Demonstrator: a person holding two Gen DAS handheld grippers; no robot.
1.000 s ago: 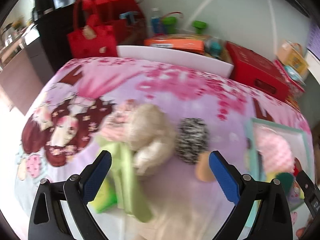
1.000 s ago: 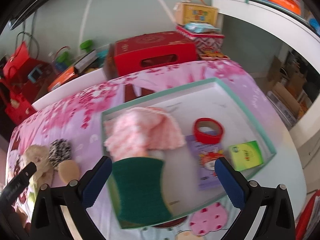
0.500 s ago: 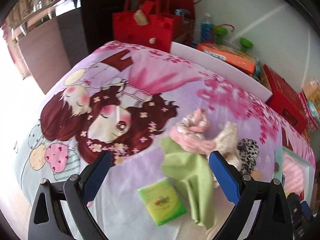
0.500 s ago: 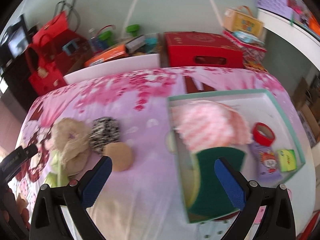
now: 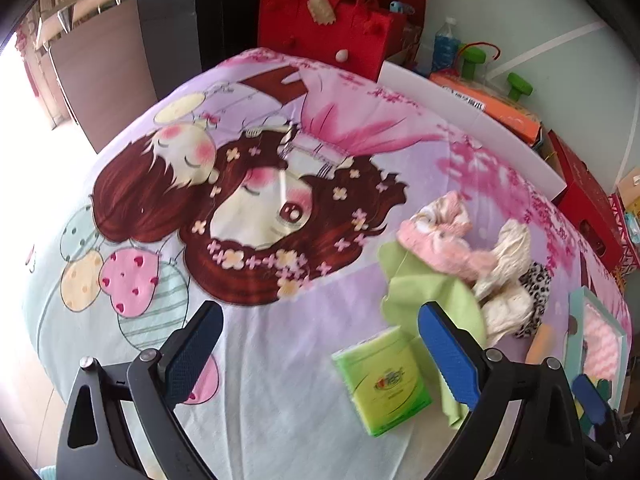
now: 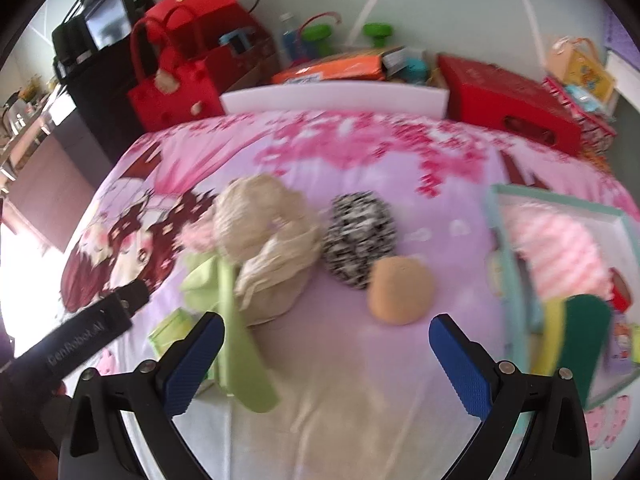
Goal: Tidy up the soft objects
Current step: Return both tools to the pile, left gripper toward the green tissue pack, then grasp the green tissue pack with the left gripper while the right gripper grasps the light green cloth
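On cartoon-print bedsheet (image 6: 340, 160): beige knitted hat (image 6: 268, 232) left of leopard-print pouch (image 6: 360, 236), round tan sponge (image 6: 400, 290) before it, lime-green cloth (image 6: 228, 320) front-left, teal-rimmed tray (image 6: 516, 300) far right

Bright daylight blows out the left edge of both fisheye views; the right wrist view is motion-blurred.

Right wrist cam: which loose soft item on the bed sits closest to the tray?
The tan round pad. It lies nearest the teal-rimmed tray; the leopard-print piece, cream bundle and green cloth all lie further from it.
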